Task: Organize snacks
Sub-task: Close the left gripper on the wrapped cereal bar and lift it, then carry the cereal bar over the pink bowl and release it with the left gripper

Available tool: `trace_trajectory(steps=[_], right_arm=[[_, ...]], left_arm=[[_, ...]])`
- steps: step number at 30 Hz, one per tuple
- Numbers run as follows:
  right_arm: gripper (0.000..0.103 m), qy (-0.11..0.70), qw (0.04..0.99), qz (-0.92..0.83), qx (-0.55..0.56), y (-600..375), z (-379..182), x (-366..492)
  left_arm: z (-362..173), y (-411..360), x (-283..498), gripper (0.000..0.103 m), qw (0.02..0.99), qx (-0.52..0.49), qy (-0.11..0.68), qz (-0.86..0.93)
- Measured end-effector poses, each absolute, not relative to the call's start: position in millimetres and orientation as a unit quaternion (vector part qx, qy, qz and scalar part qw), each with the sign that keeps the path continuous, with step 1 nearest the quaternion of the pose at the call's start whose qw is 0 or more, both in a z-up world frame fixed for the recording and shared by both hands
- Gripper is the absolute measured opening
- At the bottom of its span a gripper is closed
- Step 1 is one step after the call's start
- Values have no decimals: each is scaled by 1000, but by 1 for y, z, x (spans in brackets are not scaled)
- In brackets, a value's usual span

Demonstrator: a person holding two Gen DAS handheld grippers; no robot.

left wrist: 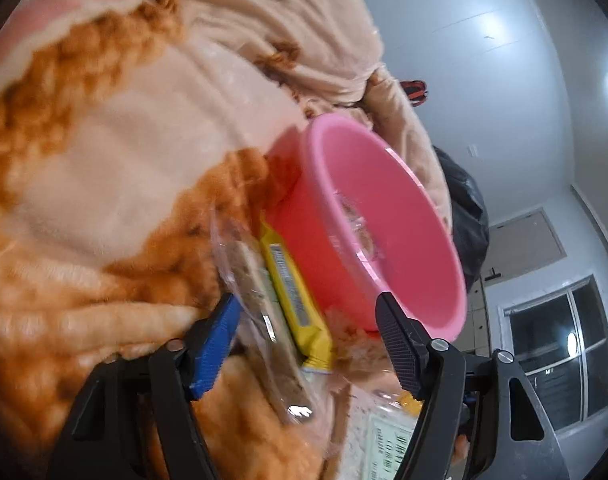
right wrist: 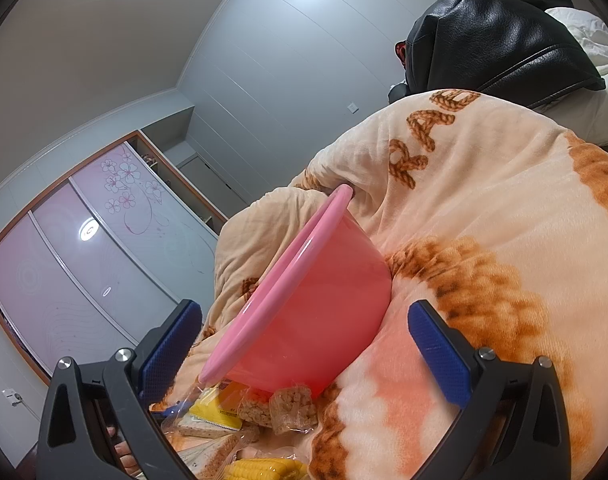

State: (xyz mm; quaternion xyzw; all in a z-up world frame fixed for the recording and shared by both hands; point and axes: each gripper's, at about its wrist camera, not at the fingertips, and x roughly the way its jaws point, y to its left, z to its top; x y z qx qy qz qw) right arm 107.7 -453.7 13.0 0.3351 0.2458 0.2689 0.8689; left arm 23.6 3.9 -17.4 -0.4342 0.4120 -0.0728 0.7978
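Observation:
A pink plastic basin (left wrist: 384,240) sits on a blanket-covered bed, with something clear in its bottom. My left gripper (left wrist: 308,336) is open just in front of it, with a yellow snack bar (left wrist: 296,296) and a clear-wrapped brown bar (left wrist: 264,320) lying between its fingers. In the right wrist view the basin (right wrist: 312,304) is seen from outside, tilted. My right gripper (right wrist: 304,352) is open and empty around it. Rice-crisp blocks (right wrist: 292,408), a yellow packet (right wrist: 220,404) and packed corn (right wrist: 260,470) lie below the basin.
A beige and orange blanket (left wrist: 124,160) covers the bed in soft folds. A black leather jacket (right wrist: 496,36) lies at the far end. A labelled clear packet (left wrist: 384,440) lies by the left gripper. A wardrobe with sliding doors (right wrist: 84,240) stands beside the bed.

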Motion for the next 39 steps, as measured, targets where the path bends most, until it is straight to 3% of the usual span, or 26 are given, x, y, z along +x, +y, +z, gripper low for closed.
trace_trajectory(steps=[2, 3, 14, 17, 20, 21, 24, 31, 39], right_arm=[[103, 246, 869, 269, 335, -454, 13, 107], [103, 246, 869, 269, 336, -454, 13, 107], [103, 246, 870, 268, 334, -454, 13, 106], [103, 246, 870, 268, 334, -454, 13, 106], [103, 246, 870, 268, 334, -454, 12, 105], [103, 246, 870, 268, 334, -454, 12, 105], [103, 246, 870, 268, 334, -454, 13, 105], [103, 246, 870, 268, 334, -454, 13, 104], [103, 246, 870, 267, 333, -454, 12, 103]], left_arm=[[-25, 7, 24, 47, 791, -438, 423, -58], [-29, 8, 24, 46, 786, -440, 431, -55], [-59, -3, 62, 45, 757, -456, 459, -93], [-57, 0, 54, 32, 758, -468, 441, -110], [-53, 1, 43, 29, 765, -471, 422, -124], [-50, 0, 39, 21, 769, -470, 414, -128], [-44, 2, 34, 18, 772, -470, 409, -126], [-4, 28, -4, 17, 795, -492, 336, -110], [91, 43, -82, 17, 913, -357, 178, -80]])
